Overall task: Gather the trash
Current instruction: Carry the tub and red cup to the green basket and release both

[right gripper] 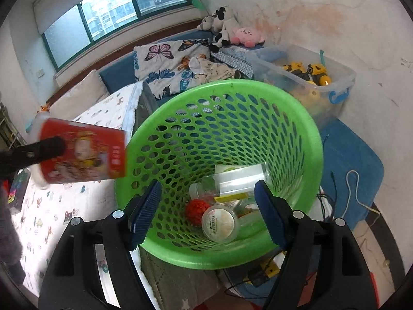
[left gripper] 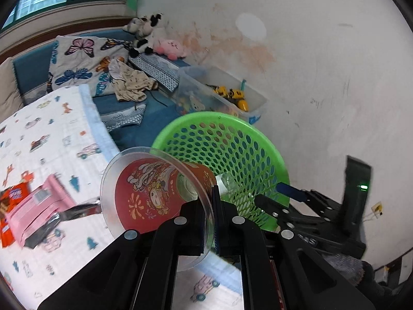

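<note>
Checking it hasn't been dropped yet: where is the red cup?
Left gripper holds the red cup by its rim, left of the green basket, above the bed.

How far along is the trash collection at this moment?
Done: bottles and a red ball lie in the green basket. In hand: the left hand-held gripper clamps a red printed cup beside the basket. Left: pink and orange packets on the bed.

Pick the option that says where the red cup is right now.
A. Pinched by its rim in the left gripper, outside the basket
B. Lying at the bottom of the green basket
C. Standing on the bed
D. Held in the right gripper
A: the left gripper is shut on the red cup's clear rim, beside the green basket; the right gripper is open.
</note>
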{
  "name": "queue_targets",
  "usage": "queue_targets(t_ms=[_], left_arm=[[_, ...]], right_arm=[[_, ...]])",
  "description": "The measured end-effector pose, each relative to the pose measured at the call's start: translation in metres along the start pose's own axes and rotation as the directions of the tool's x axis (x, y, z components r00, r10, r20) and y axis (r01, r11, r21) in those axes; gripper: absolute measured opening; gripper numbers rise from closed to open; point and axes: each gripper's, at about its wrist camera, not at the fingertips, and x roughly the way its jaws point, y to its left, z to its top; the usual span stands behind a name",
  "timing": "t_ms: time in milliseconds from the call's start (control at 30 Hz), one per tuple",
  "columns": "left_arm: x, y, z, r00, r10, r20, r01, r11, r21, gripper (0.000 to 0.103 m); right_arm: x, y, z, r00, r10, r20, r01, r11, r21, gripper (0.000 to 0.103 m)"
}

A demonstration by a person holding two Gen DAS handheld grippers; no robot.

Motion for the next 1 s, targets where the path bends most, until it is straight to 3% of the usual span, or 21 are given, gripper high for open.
queue_targets(t_ms=[400, 567, 700, 1000], left_arm=[[0.057, -0.023, 0.010, 0.994, 0.012, -0.104, -0.009, 1.000, 0.030, 0.006], [0.063, -0.026, 0.006, 0.992, 0.002, -0.124, 0.001, 1.000, 0.029, 0.008], [0.061, -0.027, 0.002, 0.992, -0.004, -0.129, 0.008, 1.000, 0.029, 0.034], [0.035, -0.025, -0.007, 0.996, -0.012, -0.091, 0.017, 0.999, 0.049, 0.038]], right_arm=[[-0.016, -0.018, -0.005, 1.000, -0.008, 0.026, 0.007, 0.999, 0.036, 0.075], [-0.020, -0.023, -0.008, 1.000, -0.016, 0.026, 0.015, 0.999, 0.044, 0.076], [-0.022, -0.025, -0.010, 0.999, -0.019, 0.030, 0.017, 0.999, 0.049, 0.076], [-0.031, -0.018, -0.010, 0.999, -0.008, 0.045, 0.006, 0.999, 0.040, 0.076]])
